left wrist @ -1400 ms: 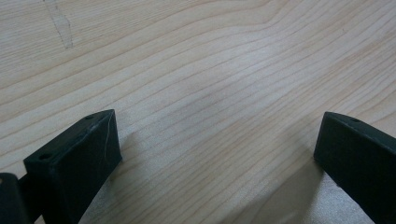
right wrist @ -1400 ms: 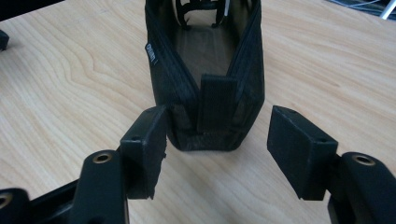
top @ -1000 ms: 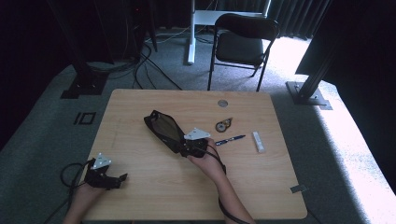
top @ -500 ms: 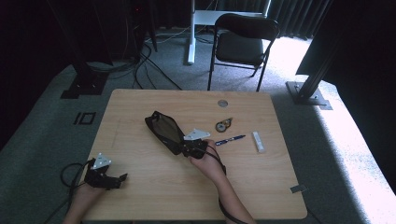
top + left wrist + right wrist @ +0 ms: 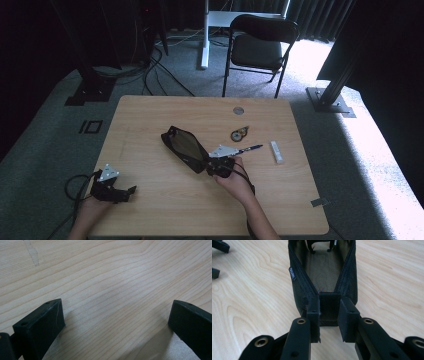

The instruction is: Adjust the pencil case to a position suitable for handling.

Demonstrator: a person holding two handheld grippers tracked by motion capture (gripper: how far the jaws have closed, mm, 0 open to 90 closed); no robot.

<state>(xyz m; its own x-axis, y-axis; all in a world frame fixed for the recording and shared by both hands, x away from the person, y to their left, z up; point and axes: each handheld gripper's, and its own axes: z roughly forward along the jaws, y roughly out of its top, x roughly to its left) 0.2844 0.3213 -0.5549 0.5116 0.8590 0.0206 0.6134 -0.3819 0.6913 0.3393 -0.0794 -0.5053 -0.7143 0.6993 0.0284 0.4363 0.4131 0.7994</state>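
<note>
High view: the right gripper (image 5: 212, 165) has the near end of the black mesh pouch (image 5: 184, 146) mid-worktop (image 5: 150, 115), a pen (image 5: 248, 148) and tape just beside. The left gripper (image 5: 122, 192) rests at the near-left corner. Grey carpet, folding chair behind.

Left gripper view: fingers (image 5: 42, 322) spread over bare wood.

Right gripper view: fingers (image 5: 314, 315) just closed, pinching the pouch's end tab. Looks like the grab step; next it probably needs steadying open.

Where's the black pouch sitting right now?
In the high view the black pouch lies open near the middle of the table, left of the pen; the right tool is shut on its near end.
</note>
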